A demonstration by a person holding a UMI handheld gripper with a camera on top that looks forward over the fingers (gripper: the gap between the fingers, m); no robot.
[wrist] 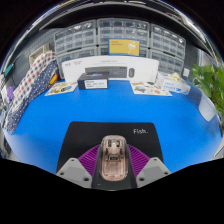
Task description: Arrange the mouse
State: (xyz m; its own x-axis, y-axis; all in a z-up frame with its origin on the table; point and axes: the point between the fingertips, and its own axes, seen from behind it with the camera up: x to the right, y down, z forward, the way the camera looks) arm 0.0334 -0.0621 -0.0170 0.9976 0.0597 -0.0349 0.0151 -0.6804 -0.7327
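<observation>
A pale, see-through mouse sits between my gripper's two fingers, its sides against the purple pads. The gripper is shut on the mouse. Under and just ahead of it lies a black mouse pad with the word "Fish." printed in white, flat on the blue table. The mouse is over the pad's near middle. I cannot tell whether it touches the pad or hangs a little above it.
Beyond the pad, at the back of the table, stands a long white box with papers beside it. Drawer cabinets line the wall. A patterned board leans at the left; a green plant is at the right.
</observation>
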